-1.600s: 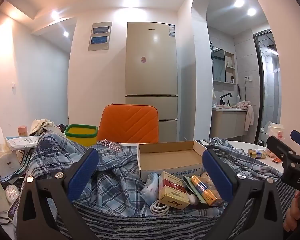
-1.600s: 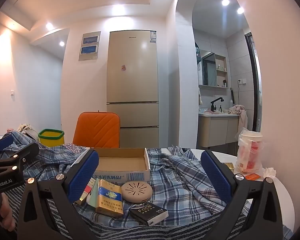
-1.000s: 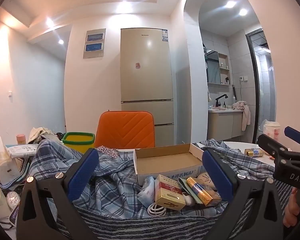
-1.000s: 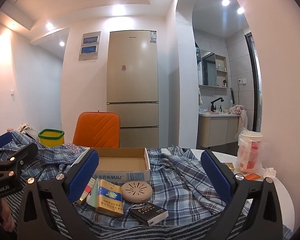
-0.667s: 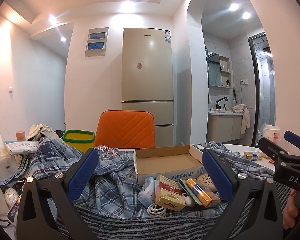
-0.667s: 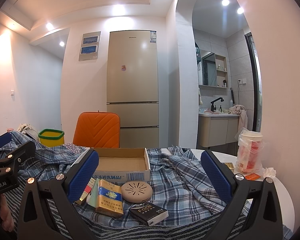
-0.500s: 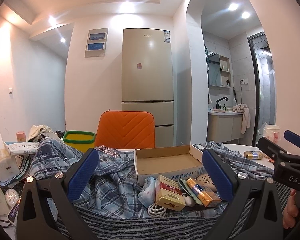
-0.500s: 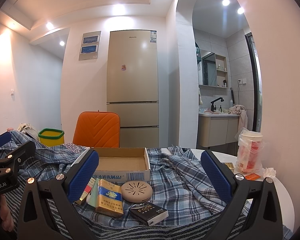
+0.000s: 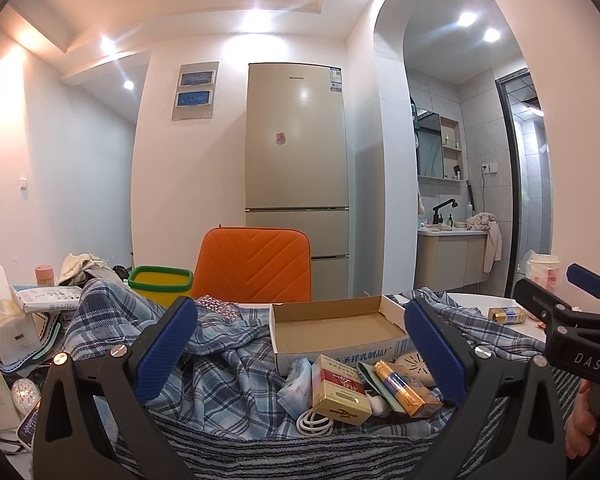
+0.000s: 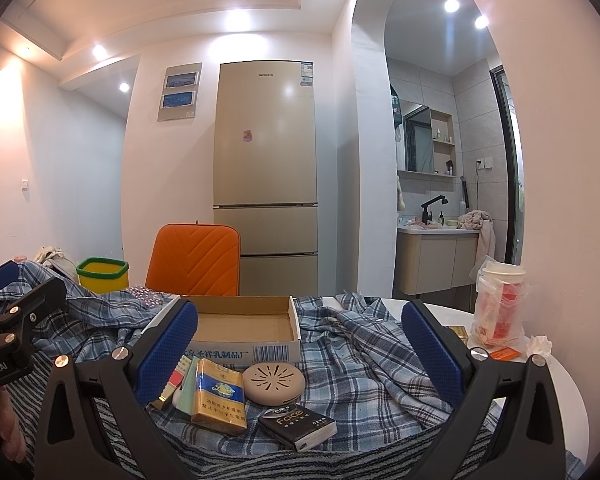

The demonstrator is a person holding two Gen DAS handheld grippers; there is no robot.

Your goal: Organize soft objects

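My left gripper [image 9: 300, 344] and right gripper [image 10: 299, 346] both hung spread wide, holding nothing, above the plaid shirt [image 10: 364, 356]. The shirt lay rumpled under and around the box [image 10: 240, 330]; small packs [image 10: 220, 396] sat just before it.

This was a home. A tall fridge [image 9: 297, 184] stood by the wall, with an orange chair [image 9: 254, 266] in front of it. Through an arch there was a bathroom with a sink [image 9: 448, 233], a black tap [image 9: 444, 209] and a mirror [image 9: 429, 144]. A towel [image 9: 489, 236] hung by the sink. A checked shirt [image 10: 360, 352] and small boxes lay on the white table [image 10: 560, 384].
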